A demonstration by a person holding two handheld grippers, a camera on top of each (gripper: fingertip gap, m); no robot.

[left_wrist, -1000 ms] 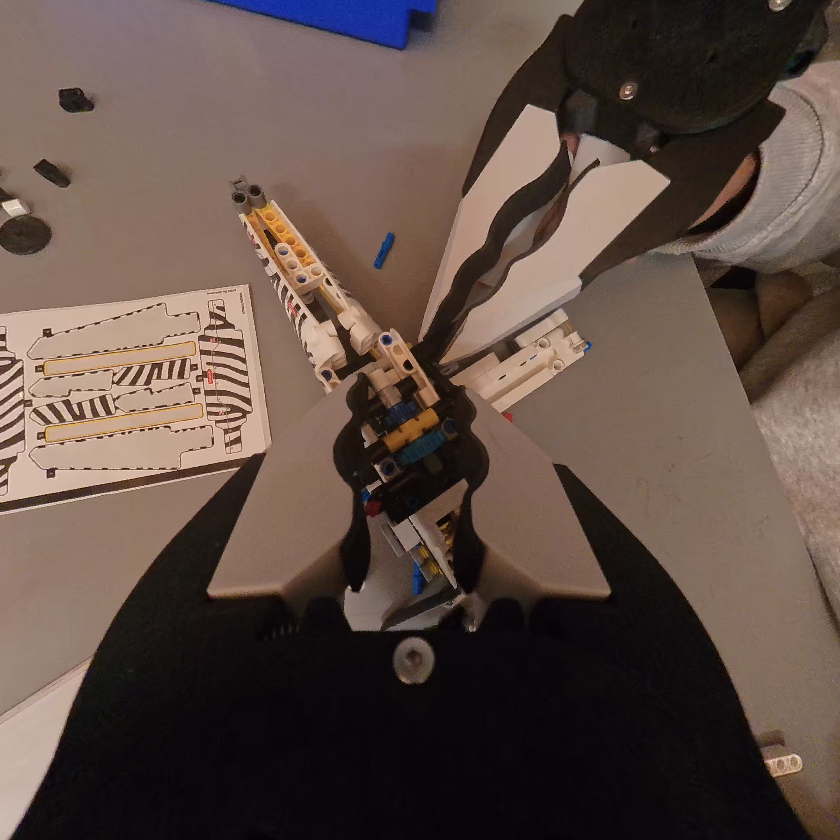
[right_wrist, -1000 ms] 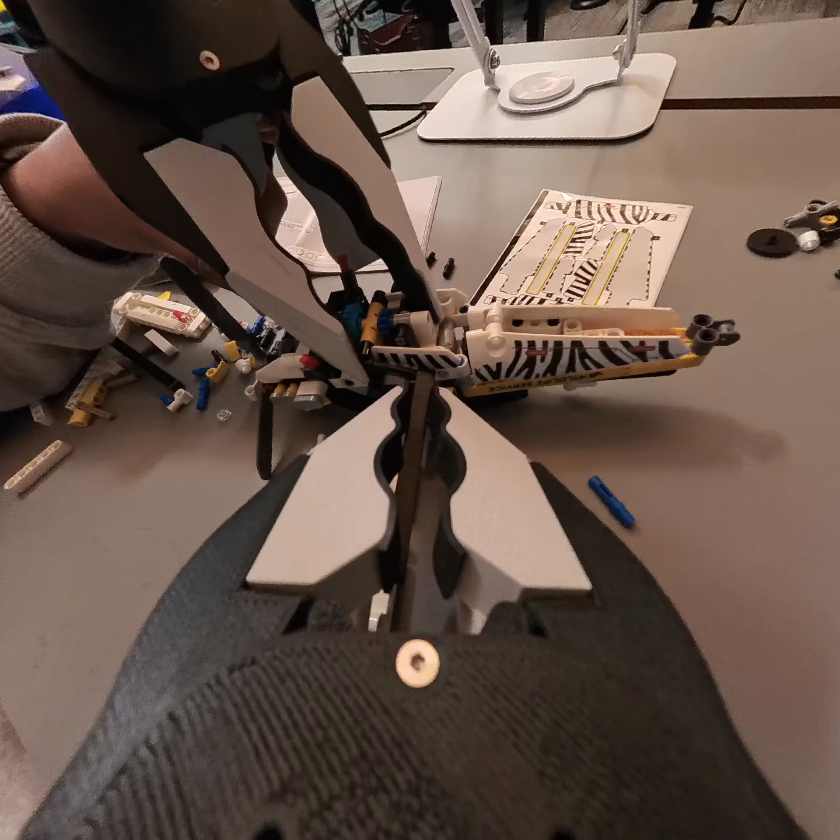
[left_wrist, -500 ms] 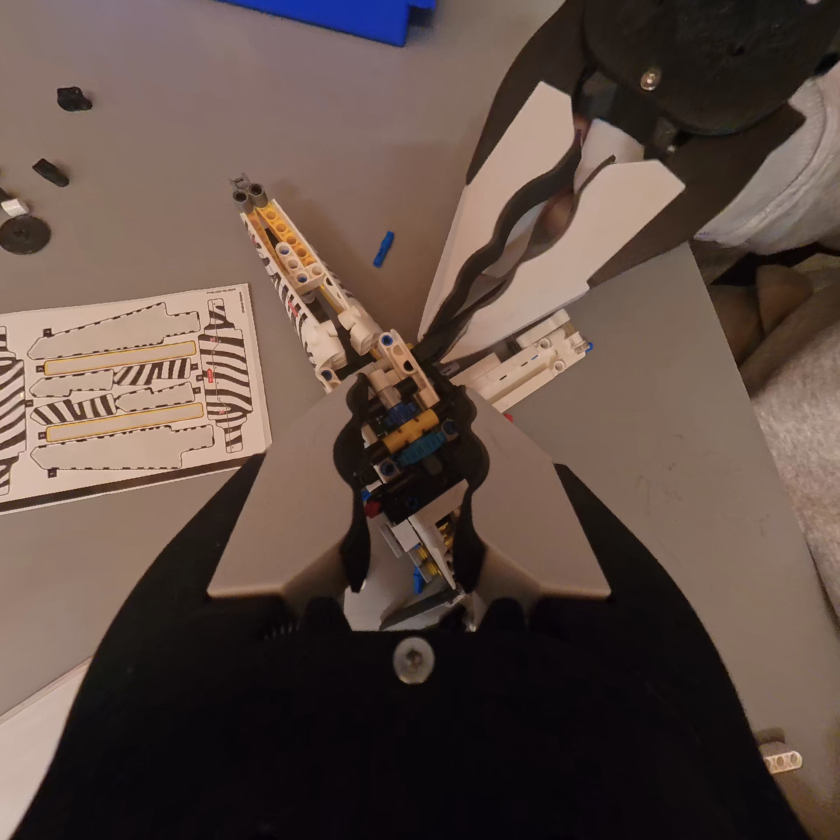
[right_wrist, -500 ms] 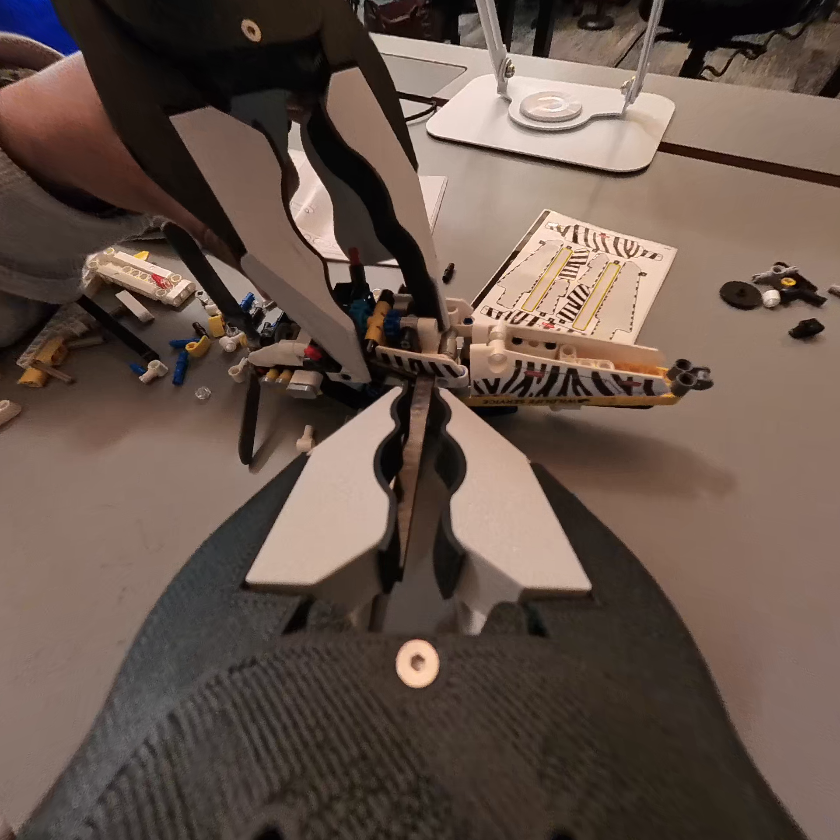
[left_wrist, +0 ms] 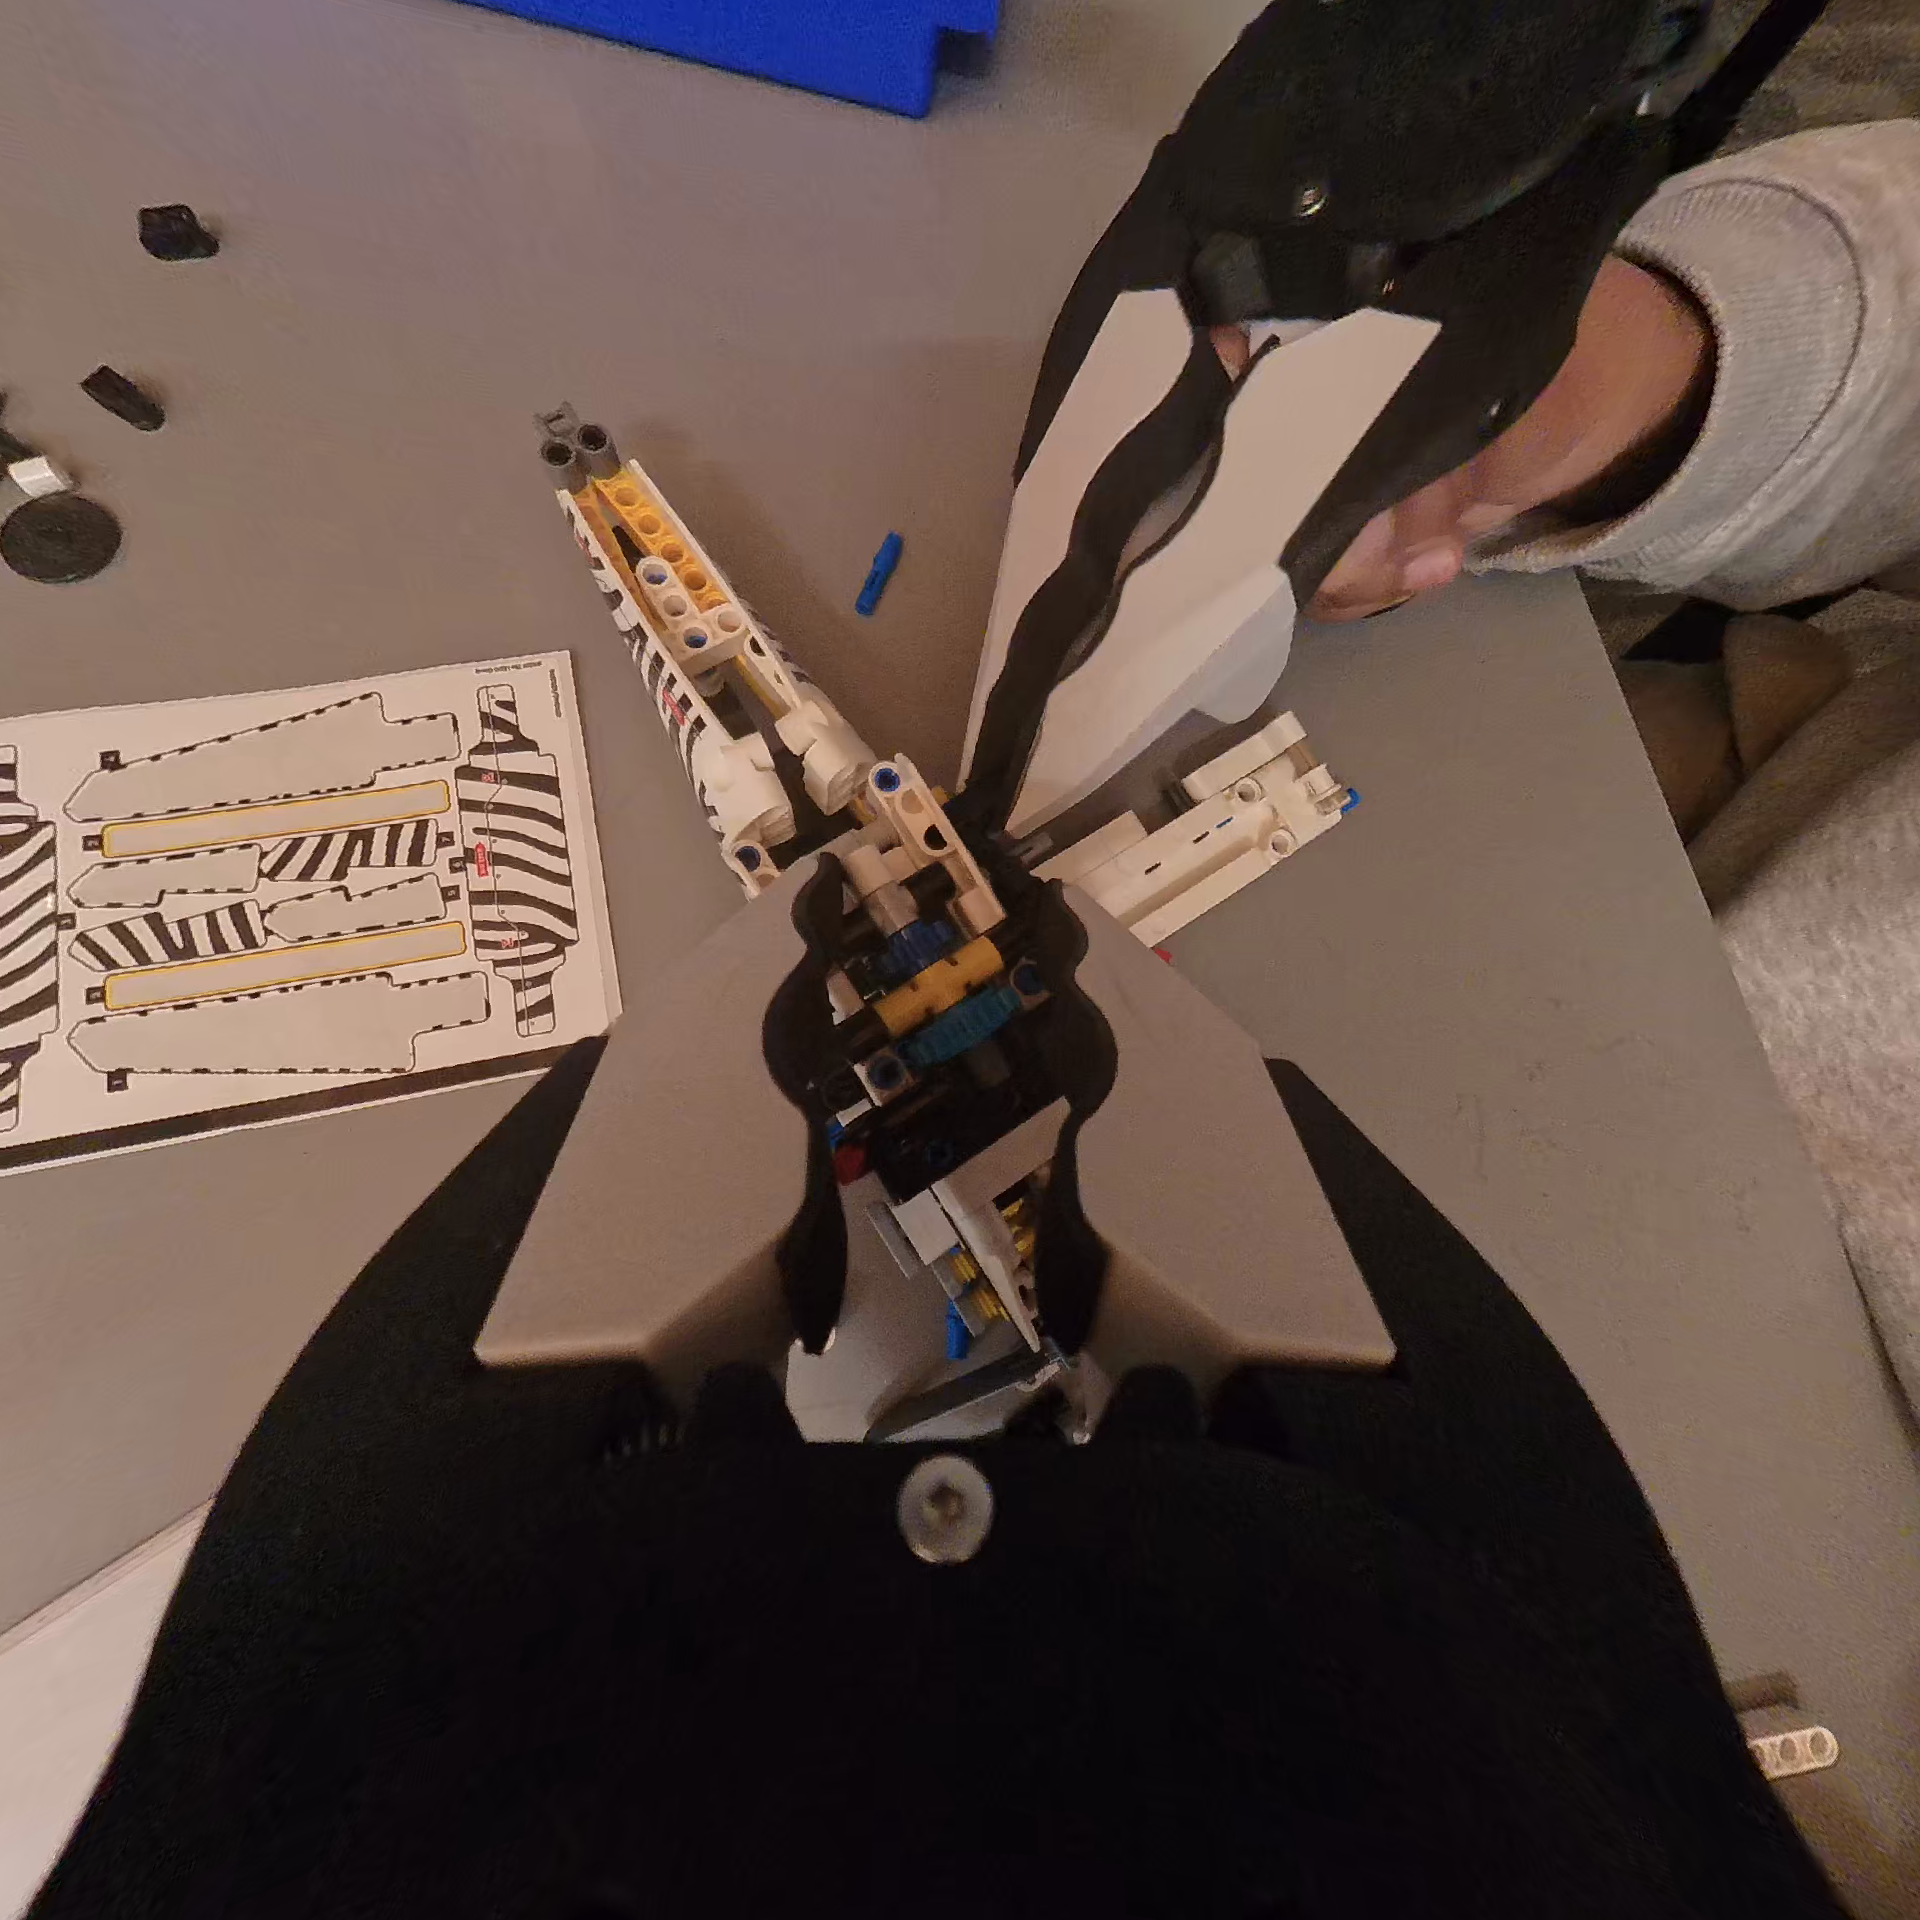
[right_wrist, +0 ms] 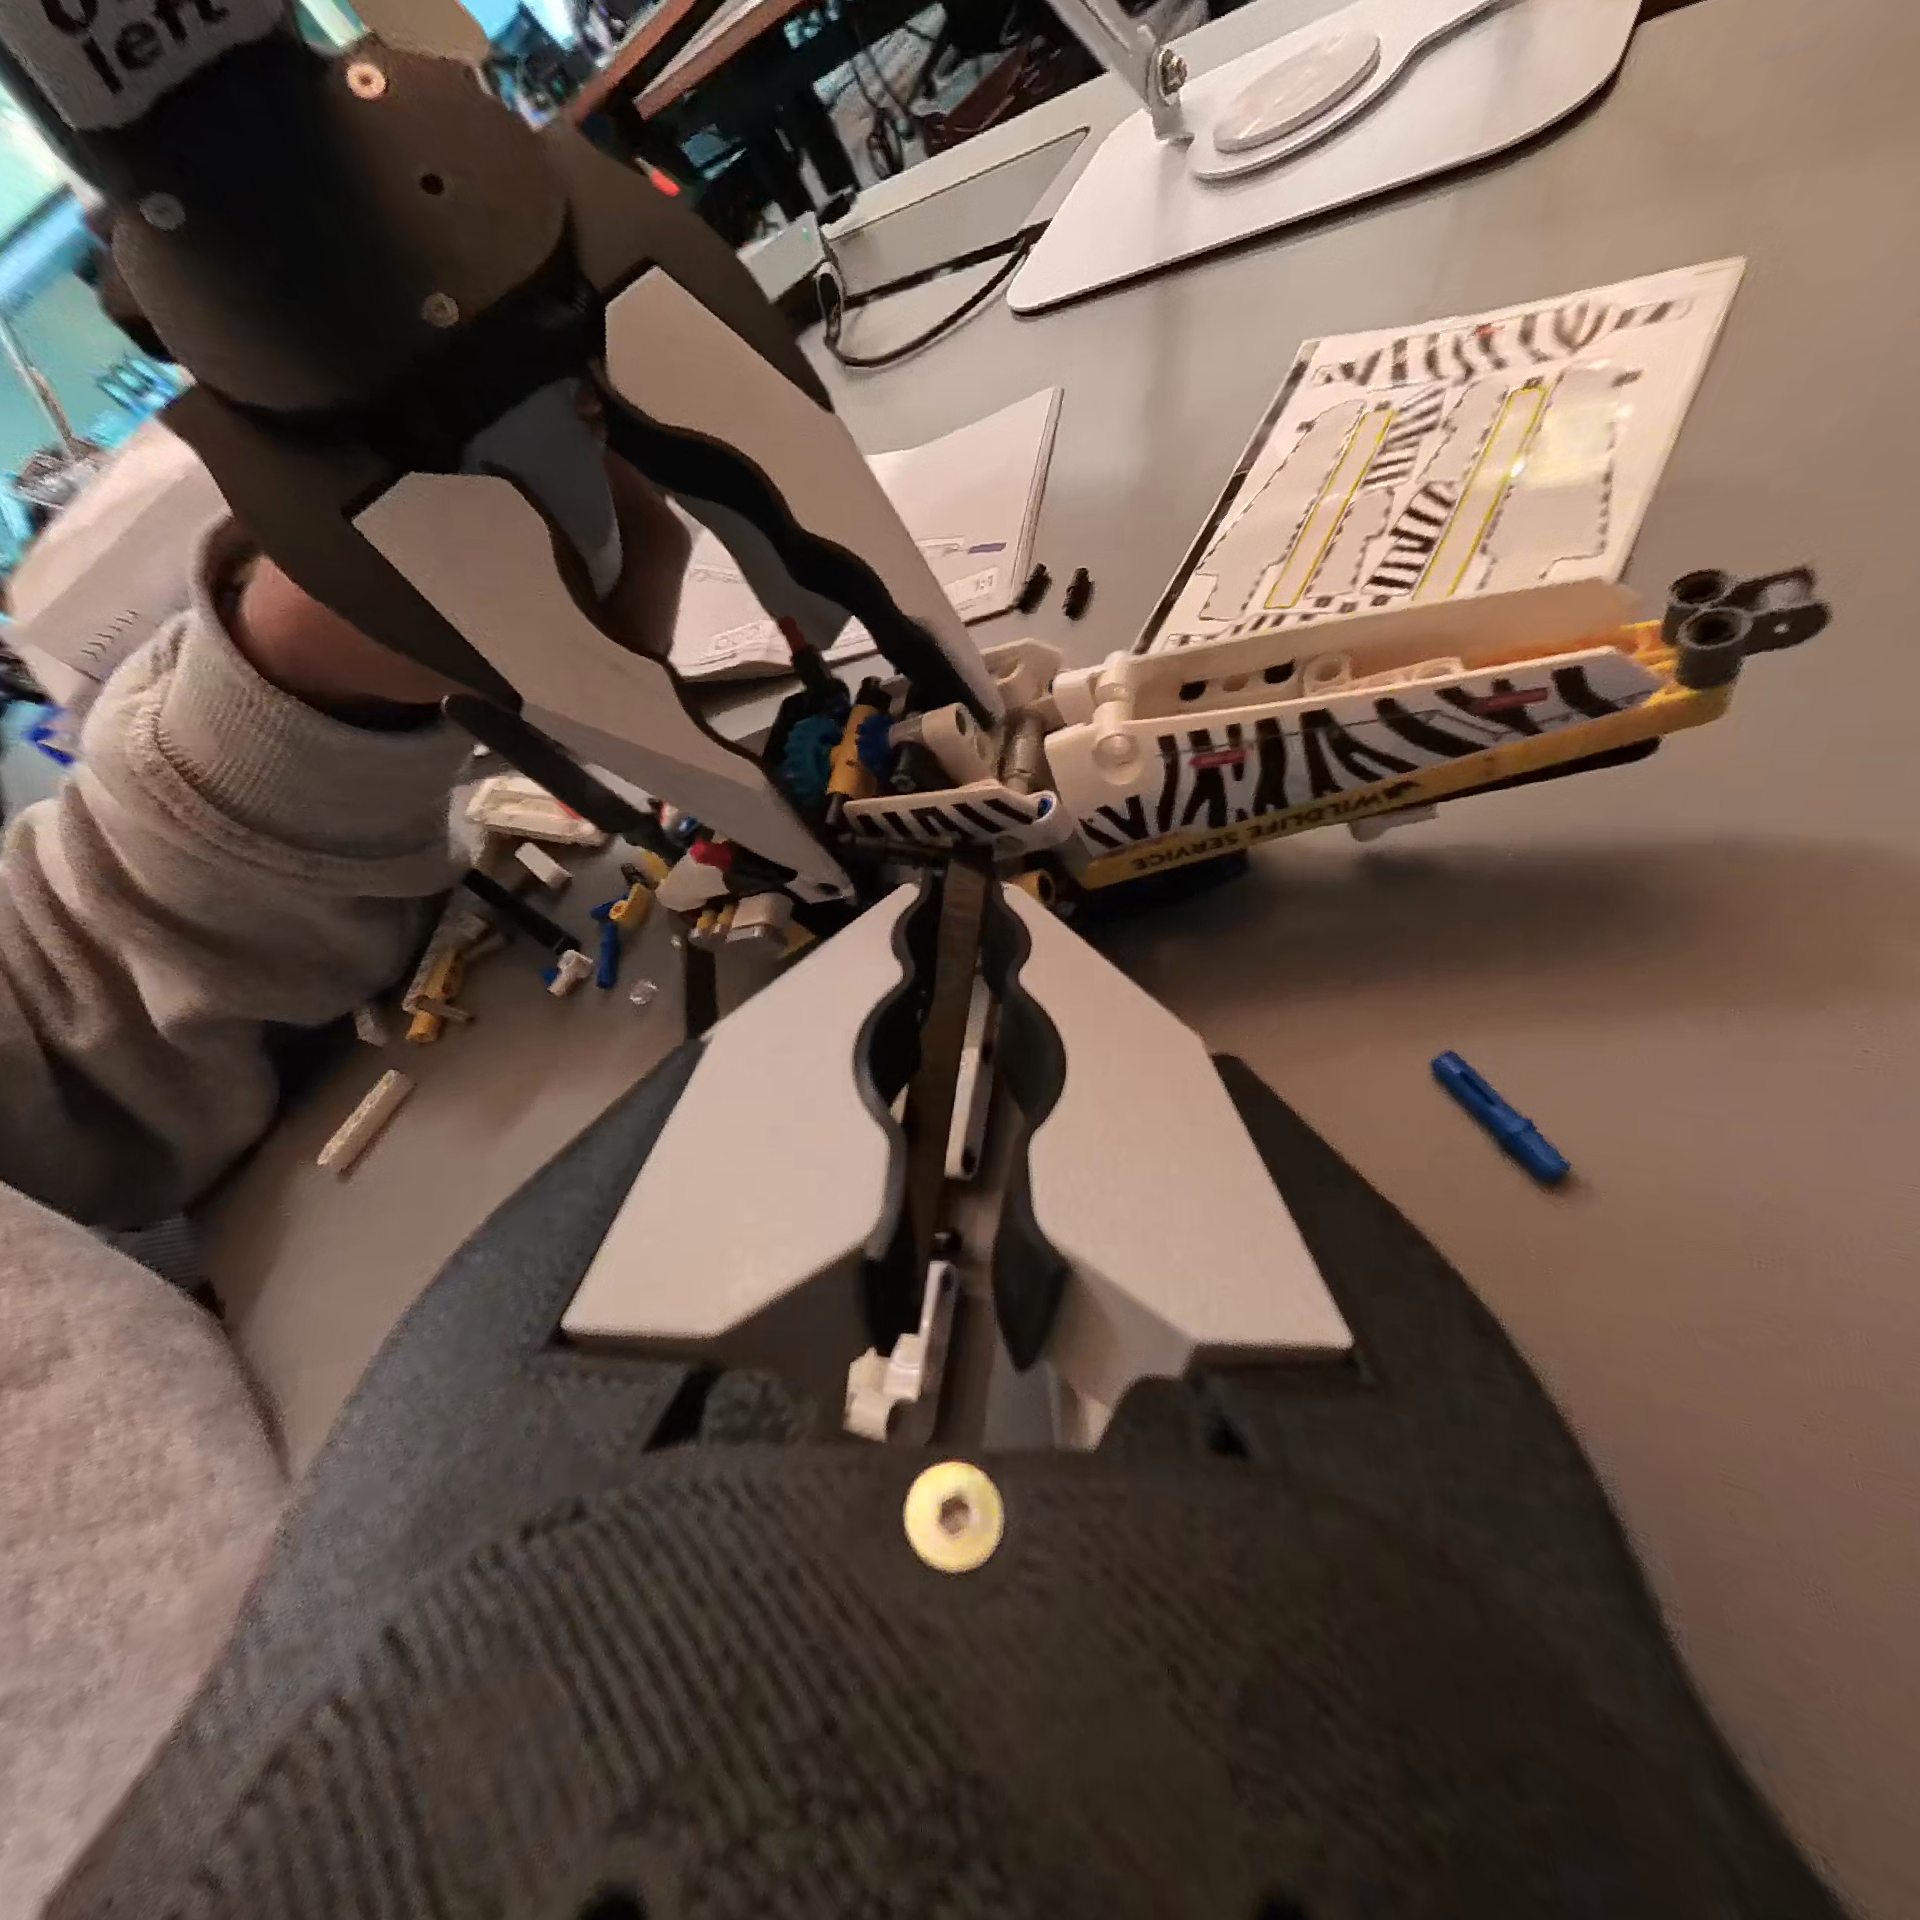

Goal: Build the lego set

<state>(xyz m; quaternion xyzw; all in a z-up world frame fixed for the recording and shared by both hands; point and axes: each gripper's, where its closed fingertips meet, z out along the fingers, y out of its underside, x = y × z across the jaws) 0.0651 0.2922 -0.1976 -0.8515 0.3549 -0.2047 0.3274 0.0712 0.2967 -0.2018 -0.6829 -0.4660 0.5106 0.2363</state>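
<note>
The lego model (left_wrist: 935,997) is a white and yellow body with zebra stripes and a long tail boom (right_wrist: 1351,748). My left gripper (left_wrist: 925,914) is shut on its middle, around the black, yellow and blue gear section. The tail points away to the upper left in the left wrist view. My right gripper (right_wrist: 961,883) is shut on a thin dark strip (right_wrist: 940,1091) that reaches the model's side, with white parts (right_wrist: 894,1371) beside it. In the left wrist view the right gripper (left_wrist: 982,800) comes in from the upper right, tips at the model. A white arm (left_wrist: 1195,842) of the model sticks out beneath it.
A zebra sticker sheet (left_wrist: 281,894) lies left of the model. A loose blue pin (left_wrist: 878,574) lies on the grey table (left_wrist: 1455,1039), whose edge runs close on the right. Loose parts (right_wrist: 582,935), a booklet (right_wrist: 935,520) and a metal stand base (right_wrist: 1299,135) lie beyond. A blue box (left_wrist: 779,42) is at the far edge. Left and right tips are no more than a few centimetres apart.
The right gripper has rolled and pushed in closer, still shut on the strip. In its view the model's tail now tilts upward. The left gripper keeps its hold and has barely moved.
</note>
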